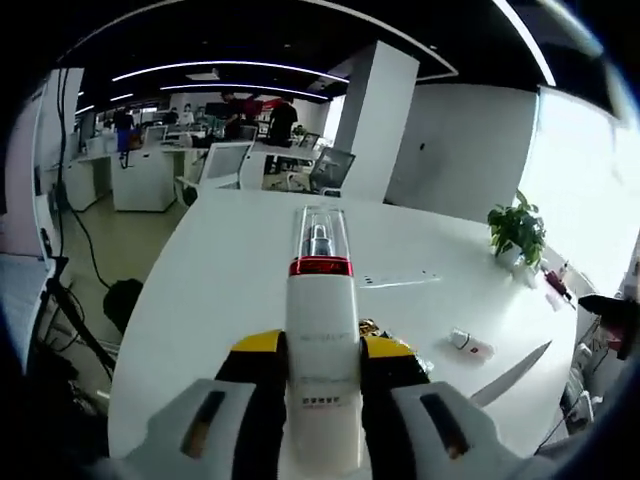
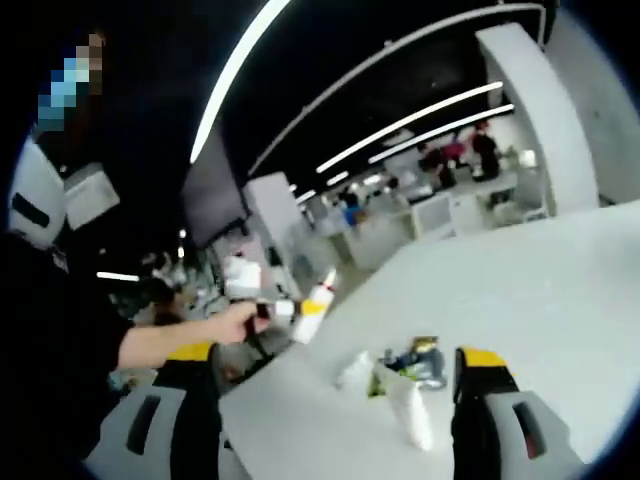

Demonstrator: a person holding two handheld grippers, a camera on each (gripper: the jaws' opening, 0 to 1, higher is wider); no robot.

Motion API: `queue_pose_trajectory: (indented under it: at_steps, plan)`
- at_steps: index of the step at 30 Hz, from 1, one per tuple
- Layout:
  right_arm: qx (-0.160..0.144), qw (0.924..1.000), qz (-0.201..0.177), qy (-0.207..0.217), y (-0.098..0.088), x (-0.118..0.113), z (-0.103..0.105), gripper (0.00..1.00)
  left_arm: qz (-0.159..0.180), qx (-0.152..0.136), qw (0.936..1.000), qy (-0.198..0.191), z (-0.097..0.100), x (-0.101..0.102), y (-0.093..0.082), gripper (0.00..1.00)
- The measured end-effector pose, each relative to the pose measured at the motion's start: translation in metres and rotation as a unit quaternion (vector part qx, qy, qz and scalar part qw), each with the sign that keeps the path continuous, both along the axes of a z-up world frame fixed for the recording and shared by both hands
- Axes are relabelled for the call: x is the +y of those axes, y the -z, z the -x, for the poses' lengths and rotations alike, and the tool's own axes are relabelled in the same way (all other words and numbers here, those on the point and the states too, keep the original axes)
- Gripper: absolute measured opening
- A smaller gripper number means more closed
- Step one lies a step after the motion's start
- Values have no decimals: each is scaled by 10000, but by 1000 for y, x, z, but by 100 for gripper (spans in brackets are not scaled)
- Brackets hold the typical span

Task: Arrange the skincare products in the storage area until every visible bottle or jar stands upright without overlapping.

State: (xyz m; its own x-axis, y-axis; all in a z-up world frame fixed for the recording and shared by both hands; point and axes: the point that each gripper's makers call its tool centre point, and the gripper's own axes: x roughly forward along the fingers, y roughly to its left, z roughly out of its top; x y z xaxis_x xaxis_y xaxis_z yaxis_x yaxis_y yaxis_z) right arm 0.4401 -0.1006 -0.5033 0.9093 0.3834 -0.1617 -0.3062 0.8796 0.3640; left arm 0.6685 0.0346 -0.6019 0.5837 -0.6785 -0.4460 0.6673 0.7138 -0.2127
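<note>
A white bottle [image 1: 320,300] with a red band and a clear cap stands upright between the yellow-tipped jaws of my left gripper [image 1: 320,348], which is shut on it above the white table [image 1: 230,270]. The right gripper view catches that same gripper [image 2: 262,306] in a person's hand, bottle [image 2: 314,298] held out over the table edge. My right gripper [image 2: 335,385] is open, its jaws far apart. Beyond it on the table lies a small cluster of skincare items [image 2: 410,362], with a white tube [image 2: 410,412] lying on its side nearest me.
A potted plant [image 1: 517,230] stands at the far right of the table with small pink items [image 1: 553,283] beside it. A small white and pink container [image 1: 470,343] lies right of the jaws. Office desks and chairs [image 1: 230,160] sit beyond the table.
</note>
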Motion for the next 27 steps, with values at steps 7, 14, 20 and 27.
queue_pose_trajectory:
  at_steps: [7, 14, 20, 27]
  plan:
    - [-242, 9973, -493, -486, -25, 32, -45, 99, 389, -283, 9986, 205, 26, -10, -39, 23]
    - [-284, 9910, -1107, -702, -41, 52, -86, 94, 709, -545, 9951, 427, 50, -17, -78, 23]
    - [209, 9904, -1064, -859, -27, 65, -120, 82, 887, -577, 9921, 670, 71, -23, -97, 23]
    - [741, 9841, -1319, -928, -22, 79, -143, 77, 873, -736, 9897, 863, 91, -32, -105, 23]
